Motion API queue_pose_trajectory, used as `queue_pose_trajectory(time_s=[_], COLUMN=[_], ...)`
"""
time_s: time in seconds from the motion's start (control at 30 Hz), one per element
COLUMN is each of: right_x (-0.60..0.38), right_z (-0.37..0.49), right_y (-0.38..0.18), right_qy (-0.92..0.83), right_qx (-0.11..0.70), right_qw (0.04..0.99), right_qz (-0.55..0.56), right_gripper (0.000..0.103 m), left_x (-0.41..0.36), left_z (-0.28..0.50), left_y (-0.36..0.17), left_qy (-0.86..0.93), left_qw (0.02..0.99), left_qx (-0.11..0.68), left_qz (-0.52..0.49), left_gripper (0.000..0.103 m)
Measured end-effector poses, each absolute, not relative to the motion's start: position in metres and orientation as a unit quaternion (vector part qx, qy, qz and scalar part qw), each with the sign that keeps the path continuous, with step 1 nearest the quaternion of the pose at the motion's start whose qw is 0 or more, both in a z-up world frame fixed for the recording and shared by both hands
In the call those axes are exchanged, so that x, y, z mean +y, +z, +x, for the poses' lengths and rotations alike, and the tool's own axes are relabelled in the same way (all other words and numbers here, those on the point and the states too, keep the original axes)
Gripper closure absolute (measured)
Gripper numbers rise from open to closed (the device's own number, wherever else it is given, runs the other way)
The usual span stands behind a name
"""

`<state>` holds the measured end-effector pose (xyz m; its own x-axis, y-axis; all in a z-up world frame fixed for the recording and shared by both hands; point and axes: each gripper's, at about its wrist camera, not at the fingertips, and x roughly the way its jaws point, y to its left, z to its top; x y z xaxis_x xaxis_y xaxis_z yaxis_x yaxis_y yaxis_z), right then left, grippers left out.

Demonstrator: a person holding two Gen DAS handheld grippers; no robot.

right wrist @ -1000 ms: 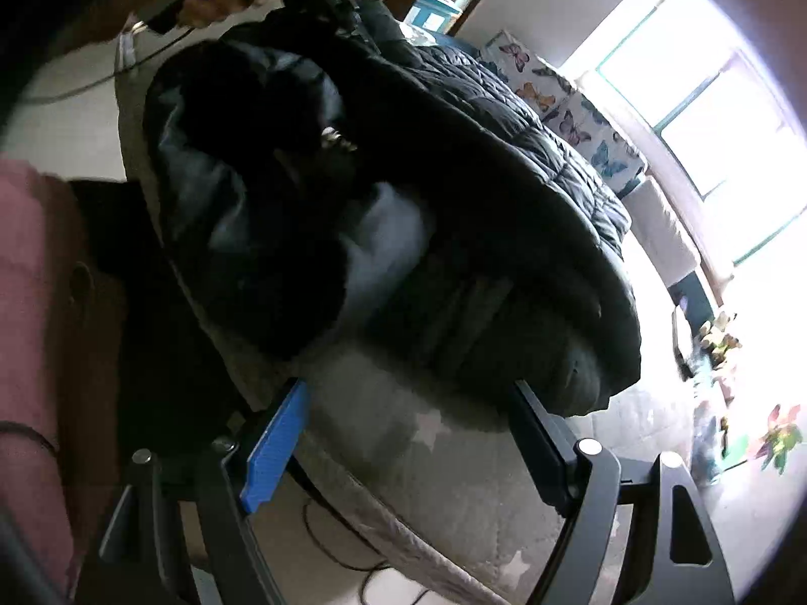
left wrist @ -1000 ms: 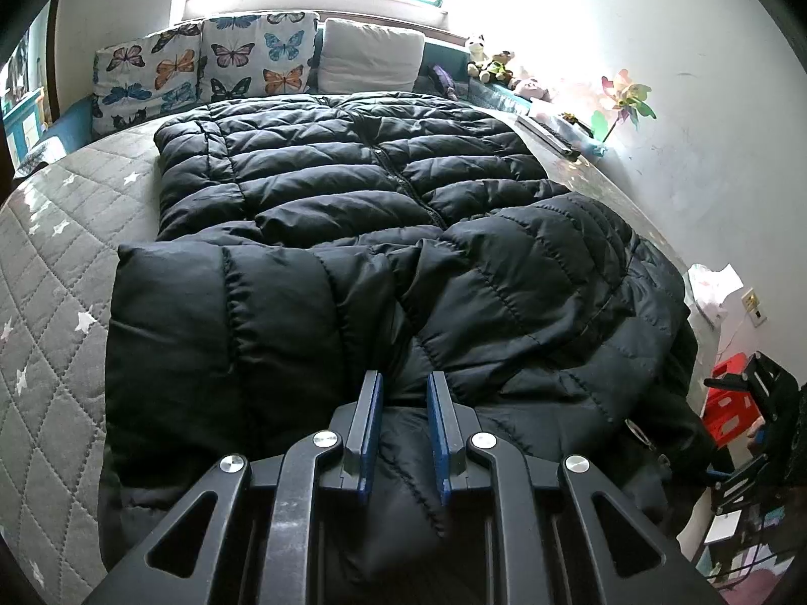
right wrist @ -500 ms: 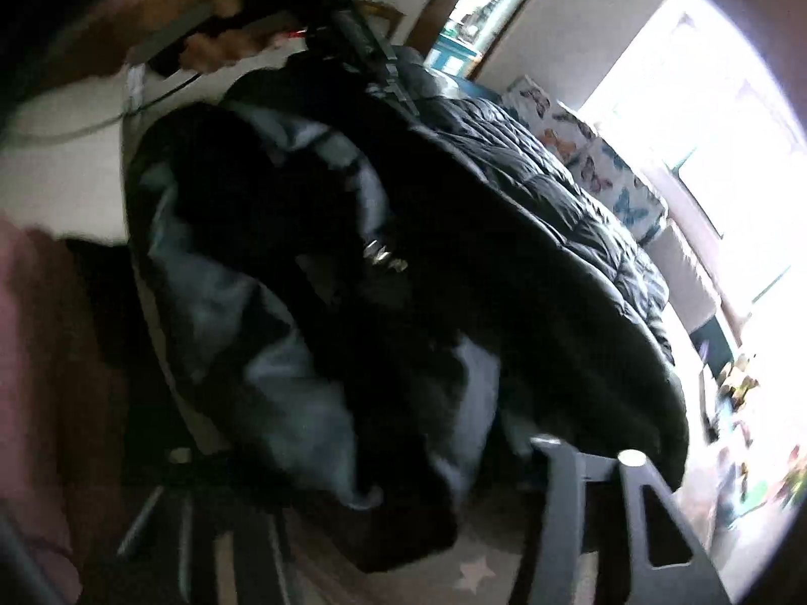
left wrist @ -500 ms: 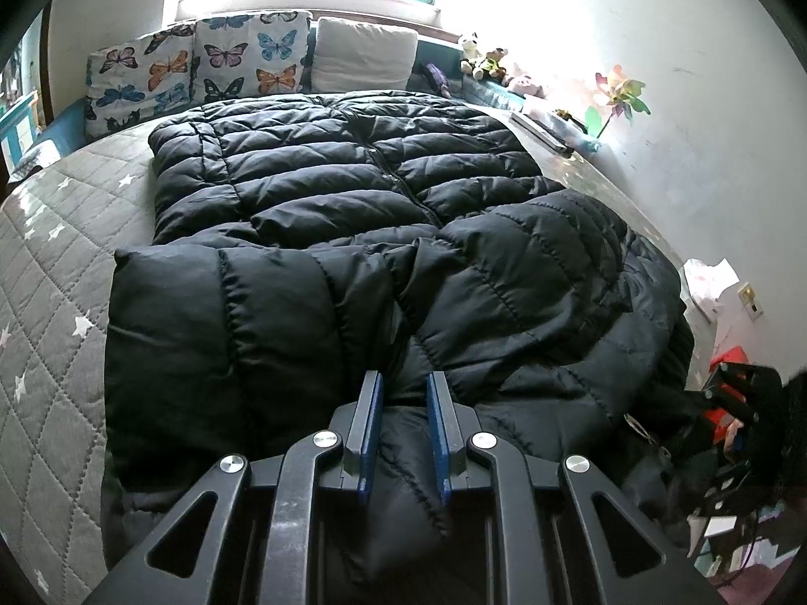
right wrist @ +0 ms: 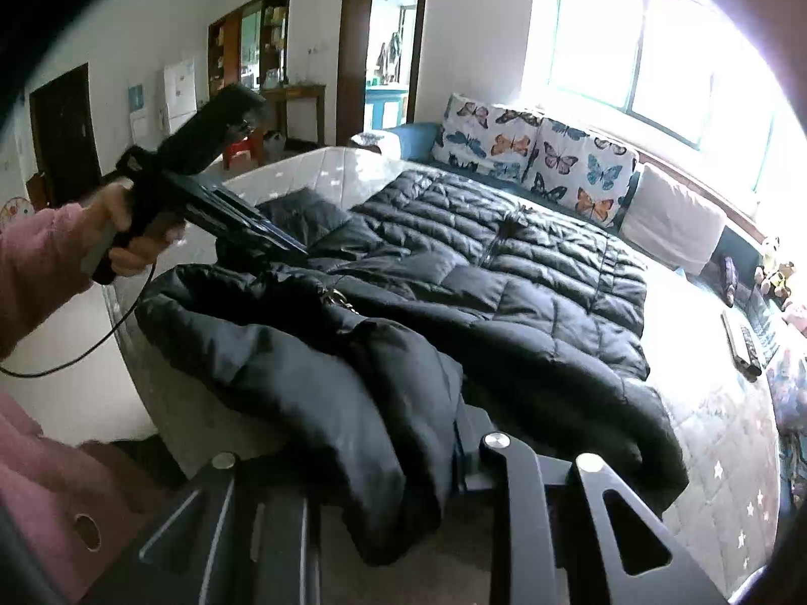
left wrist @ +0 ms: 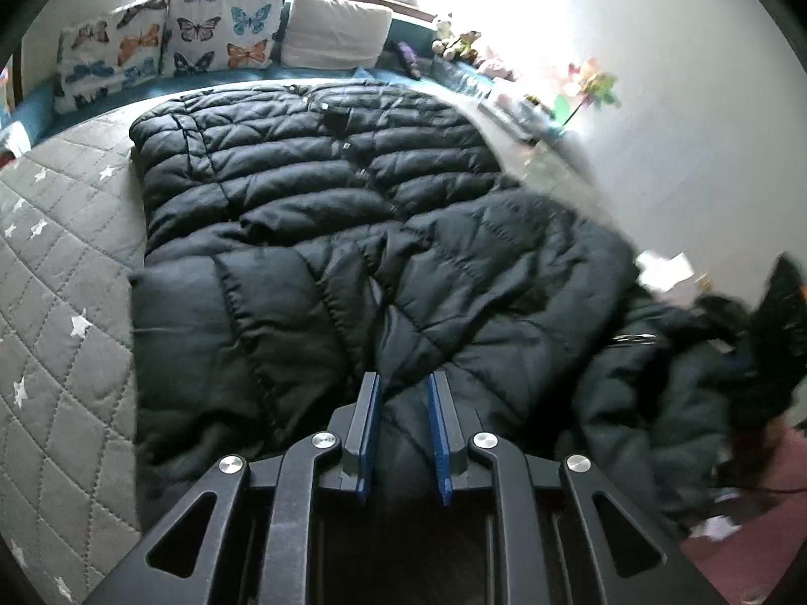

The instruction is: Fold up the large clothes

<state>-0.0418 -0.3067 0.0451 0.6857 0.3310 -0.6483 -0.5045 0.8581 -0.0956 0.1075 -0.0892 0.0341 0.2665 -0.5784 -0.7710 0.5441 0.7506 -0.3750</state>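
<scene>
Both claws clamped on the black puffer coat at the foot of the bed

The black puffer coat (left wrist: 323, 212) lies spread over the grey star-quilted bed (left wrist: 55, 272), its near hem bunched at 6 o'clock. The left gripper (left wrist: 402, 393) pinches a fold of hem between its blue pads. The right gripper (right wrist: 444, 459) is closing on the lifted coat edge draped over its jaws. Butterfly pillows (right wrist: 534, 151) sit at 12 o'clock under the window (right wrist: 671, 85).

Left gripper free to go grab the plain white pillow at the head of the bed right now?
Probably not: the left gripper is shut on the black down jacket, and the white pillow lies beyond the jacket's full length.
</scene>
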Motion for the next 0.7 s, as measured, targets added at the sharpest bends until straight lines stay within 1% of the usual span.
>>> queue_pose_trajectory(time_s=[0.1, 0.17, 0.2, 0.3, 0.37, 0.43, 0.7], right_x=[-0.313, -0.314, -0.314, -0.316, -0.318, -0.318, -0.318], right_z=[-0.037, -0.037, -0.037, -0.033, -0.03, -0.022, 0.035], right_y=[0.049, 0.05, 0.05, 0.056, 0.064, 0.073, 0.106], right_qy=[0.228, 0.224, 0.222, 0.218, 0.214, 0.211, 0.212], right_qx=[0.318, 0.315, 0.314, 0.31, 0.303, 0.295, 0.264], right_qw=[0.913, 0.915, 0.917, 0.921, 0.925, 0.929, 0.937], right_qz=[-0.116, -0.11, -0.106, -0.093, -0.082, -0.078, -0.08], right_gripper=[0.076, 0.076, 0.076, 0.077, 0.077, 0.078, 0.078], left_x=[-0.079, -0.075, -0.074, -0.069, -0.062, -0.053, -0.032], left_z=[0.116, 0.131, 0.14, 0.176, 0.19, 0.198, 0.233], left_y=[0.057, 0.063, 0.061, 0.034, 0.021, 0.018, 0.013], left_qy=[-0.353, -0.341, -0.338, -0.315, -0.323, -0.343, -0.38], left_qw=[0.813, 0.826, 0.826, 0.809, 0.796, 0.783, 0.73], left_qx=[0.463, 0.448, 0.452, 0.495, 0.512, 0.518, 0.558], left_qz=[-0.002, 0.011, 0.012, 0.016, -0.01, -0.044, -0.104], left_gripper=[0.081, 0.081, 0.081, 0.081, 0.081, 0.081, 0.079])
